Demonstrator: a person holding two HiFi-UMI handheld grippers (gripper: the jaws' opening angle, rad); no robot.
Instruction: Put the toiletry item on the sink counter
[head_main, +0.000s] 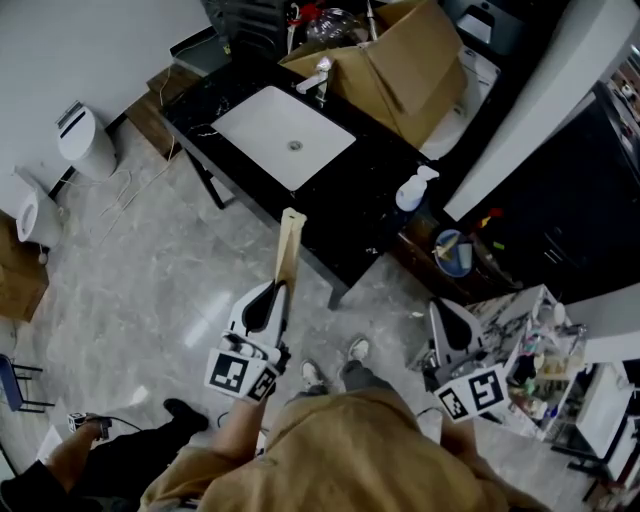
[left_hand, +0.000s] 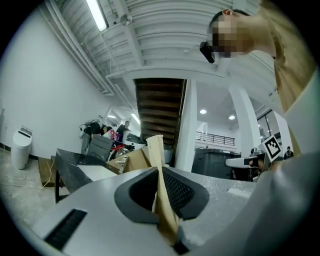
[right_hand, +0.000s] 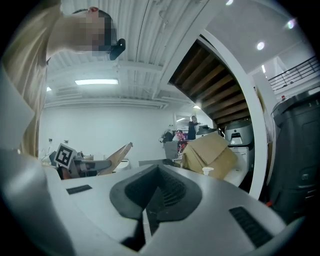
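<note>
**At the counter's front edge: tan stick clamped in the left jaws**

Over the grey marbled floor (head_main: 150, 280), in front of the black stone sink counter (head_main: 350, 210), the left gripper (head_main: 273, 292) has its jaws closed tight on the lower end of a long, flat, pale tan toiletry stick (head_main: 288, 248). The stick points away from the person. In the head view its far tip overlaps the counter's near edge, just off the nearest corner of the white rectangular basin (head_main: 285, 135). How high it sits above the stone cannot be told. The right gripper (head_main: 441, 308) hangs well off to the right, its jaws pressed together with nothing between them. A bare stretch of black counter runs between the basin and a white pump bottle (head_main: 412, 190) near the right end. A brown cardboard box (head_main: 400, 60) crowds the back edge beside the chrome tap (head_main: 318, 78). Left of the counter, the floor lies open as far as a white lidded bin (head_main: 85, 140) by the wall.
</note>
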